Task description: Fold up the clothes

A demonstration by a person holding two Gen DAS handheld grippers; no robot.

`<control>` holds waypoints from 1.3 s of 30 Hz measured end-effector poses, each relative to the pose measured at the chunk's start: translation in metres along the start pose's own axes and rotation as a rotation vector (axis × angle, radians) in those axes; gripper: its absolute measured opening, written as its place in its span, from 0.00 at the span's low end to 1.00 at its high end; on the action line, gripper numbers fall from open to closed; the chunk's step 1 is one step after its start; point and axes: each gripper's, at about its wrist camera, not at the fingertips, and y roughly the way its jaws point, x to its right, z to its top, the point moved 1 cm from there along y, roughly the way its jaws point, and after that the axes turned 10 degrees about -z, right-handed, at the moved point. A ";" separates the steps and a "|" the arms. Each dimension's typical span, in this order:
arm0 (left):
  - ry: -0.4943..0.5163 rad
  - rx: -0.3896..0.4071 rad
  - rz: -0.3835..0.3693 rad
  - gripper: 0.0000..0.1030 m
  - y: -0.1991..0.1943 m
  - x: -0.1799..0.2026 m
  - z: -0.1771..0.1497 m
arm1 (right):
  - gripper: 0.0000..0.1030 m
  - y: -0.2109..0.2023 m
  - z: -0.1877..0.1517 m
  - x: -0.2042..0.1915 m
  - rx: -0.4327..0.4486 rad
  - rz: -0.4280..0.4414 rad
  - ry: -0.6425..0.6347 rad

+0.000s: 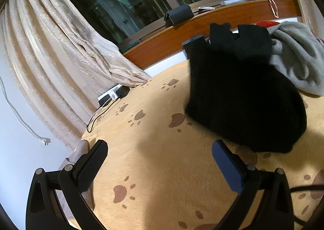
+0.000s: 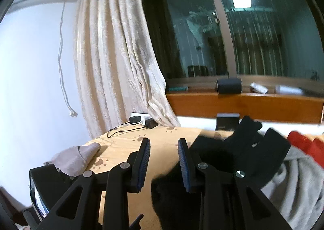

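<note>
On the bed: we see a tan blanket (image 1: pixel 162 159) printed with brown paw marks, spread under everything.
Black garment (image 1: pixel 243 98): we find it bunched on the blanket's far right part, its long axis running from near us up toward the wooden ledge (image 1: pixel 222 19); we cannot tell which end is which.
Grey garment (image 1: pixel 299 57): heaped just beside the black one, touching its right edge.
Left gripper (image 1: pixel 160 167): we hold it spread wide over bare blanket, nothing between its pads.
Right gripper (image 2: pixel 164 163): we see a narrow gap between its pads, empty, with the black garment just to its right.
Curtain (image 1: pixel 60 57): hangs at left, its hem reaching the bed.
</note>
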 end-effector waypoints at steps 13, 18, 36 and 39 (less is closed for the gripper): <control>-0.194 -0.092 -0.285 1.00 0.027 -0.024 0.001 | 0.94 -0.011 -0.017 0.137 -0.035 -0.268 0.332; -0.262 -0.108 -0.391 1.00 0.036 -0.027 0.013 | 0.94 -0.009 -0.029 0.160 -0.078 -0.324 0.355; -0.435 -0.312 -0.662 1.00 0.136 -0.022 0.074 | 0.94 0.006 -0.045 0.170 -0.176 -0.324 0.387; -0.460 -0.342 -0.682 0.96 0.151 -0.017 0.073 | 0.94 0.007 -0.046 0.173 -0.180 -0.330 0.393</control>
